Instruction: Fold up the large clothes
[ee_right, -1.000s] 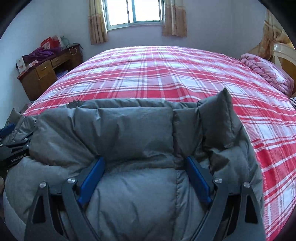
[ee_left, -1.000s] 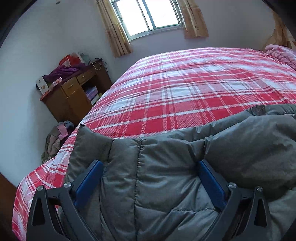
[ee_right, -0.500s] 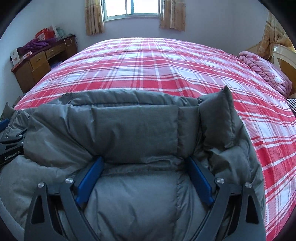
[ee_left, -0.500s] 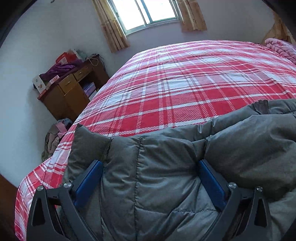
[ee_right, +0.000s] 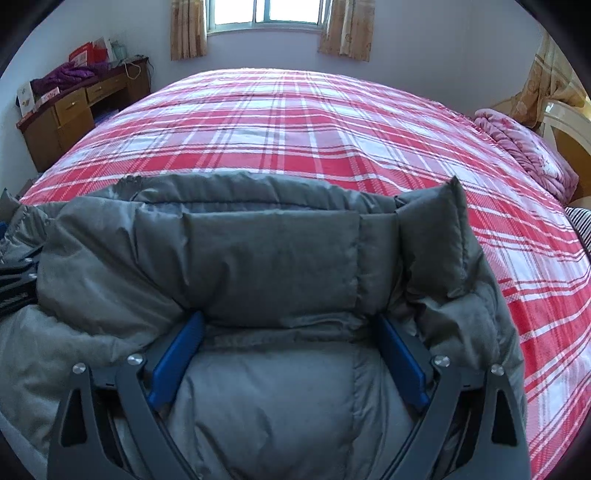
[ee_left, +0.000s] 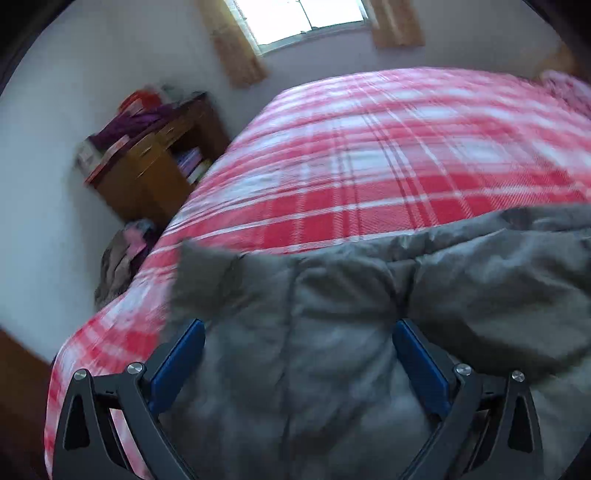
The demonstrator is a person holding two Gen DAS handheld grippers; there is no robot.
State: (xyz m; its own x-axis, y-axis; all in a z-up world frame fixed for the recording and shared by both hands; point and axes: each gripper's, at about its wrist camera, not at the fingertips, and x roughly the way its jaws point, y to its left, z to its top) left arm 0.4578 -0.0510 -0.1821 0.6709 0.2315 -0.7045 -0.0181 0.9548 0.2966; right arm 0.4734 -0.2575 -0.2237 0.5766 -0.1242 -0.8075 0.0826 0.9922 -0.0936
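Daylight from a window point(ee_right: 264, 14) falls on a wide bed point(ee_right: 295, 122) with a red and white checked cover. On its near edge lies a grey padded jacket point(ee_right: 273, 258), bunched in thick folds. Both tongs grip this jacket. The left tongs point(ee_left: 298, 354) are spread wide, and a thick roll of the jacket fills the space between the blue pads point(ee_left: 177, 365), which press on it from both sides. The right tongs point(ee_right: 290, 350) hold another part of the jacket in the same way, with a stiff fold standing up in front of them and one corner point(ee_right: 441, 236) pointing upward at the right. The left wrist view is blurred. At the left wall stands a wooden desk point(ee_right: 70, 110) with purple cloth point(ee_right: 62, 77) and small boxes on top. A pink blanket point(ee_right: 524, 147) lies rolled at the far right of the bed. On the floor beside the desk there is a heap of clothes point(ee_left: 122, 258).
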